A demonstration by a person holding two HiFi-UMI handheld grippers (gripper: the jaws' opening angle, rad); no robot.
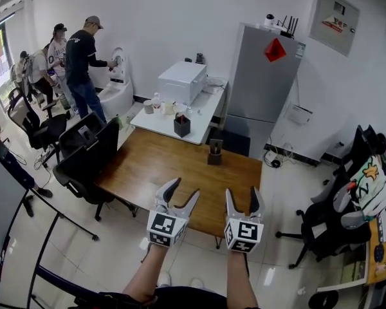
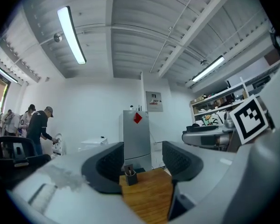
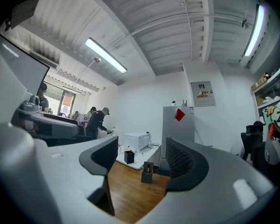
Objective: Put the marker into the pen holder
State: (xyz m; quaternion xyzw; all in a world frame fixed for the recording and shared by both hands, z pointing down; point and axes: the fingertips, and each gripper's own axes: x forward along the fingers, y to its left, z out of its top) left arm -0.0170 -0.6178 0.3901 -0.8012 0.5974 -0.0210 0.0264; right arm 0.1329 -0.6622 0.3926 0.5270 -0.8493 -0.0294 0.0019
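Observation:
A small dark pen holder [image 1: 214, 154] stands upright near the far edge of the wooden table [image 1: 156, 172]. Something slim shows at its top, too small to tell whether it is the marker. My left gripper [image 1: 185, 187] and right gripper [image 1: 242, 192] hover side by side over the table's near edge, both open with nothing between the jaws. The pen holder [image 2: 130, 177] appears between the spread jaws of the left gripper [image 2: 142, 164], far off. Beyond the right gripper [image 3: 142, 160], it [image 3: 147, 172] also stands well away.
Behind the wooden table is a white table [image 1: 199, 118] with a white box [image 1: 182, 81] and a black holder [image 1: 181, 126]. A grey cabinet [image 1: 265, 76] stands at the back. Black office chairs [image 1: 83, 156] crowd the left, another chair [image 1: 328, 227] the right. People [image 1: 82, 56] stand back left.

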